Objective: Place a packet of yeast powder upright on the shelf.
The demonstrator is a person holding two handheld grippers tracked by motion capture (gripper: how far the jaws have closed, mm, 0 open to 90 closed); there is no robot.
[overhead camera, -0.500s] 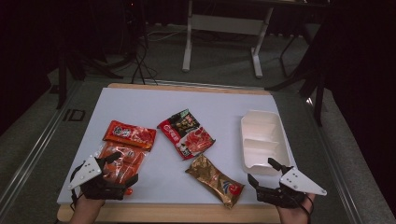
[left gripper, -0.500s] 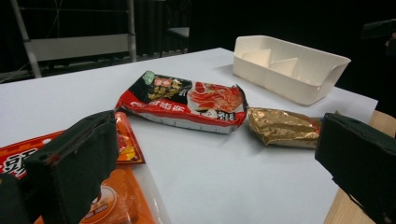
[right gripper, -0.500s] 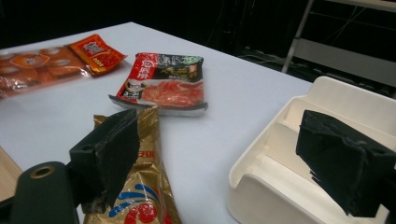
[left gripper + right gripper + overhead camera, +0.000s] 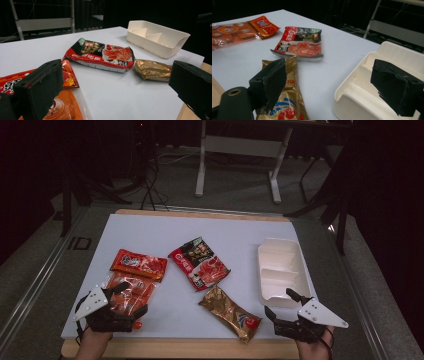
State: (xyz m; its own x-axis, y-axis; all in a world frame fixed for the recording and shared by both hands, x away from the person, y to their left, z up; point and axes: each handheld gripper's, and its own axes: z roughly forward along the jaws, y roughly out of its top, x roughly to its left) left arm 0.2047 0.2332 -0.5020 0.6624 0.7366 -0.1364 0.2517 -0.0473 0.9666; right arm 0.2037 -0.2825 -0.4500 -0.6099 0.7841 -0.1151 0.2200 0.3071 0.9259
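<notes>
Nothing is shifting since a moment ago: we are resting both the left gripper (image 4: 131,298) and right gripper (image 4: 281,304) wide and empty, packets (image 4: 199,264) and tray (image 4: 280,270) untouched.

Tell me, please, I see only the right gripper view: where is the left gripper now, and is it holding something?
Observer: The left gripper is at the near left corner of the table, over a clear packet of orange snacks. Its jaws are open and hold nothing.
Operator: Is the whole white tray empty, also the far end?
Observer: Yes. In the high view every compartment of the white tray is empty.
</notes>
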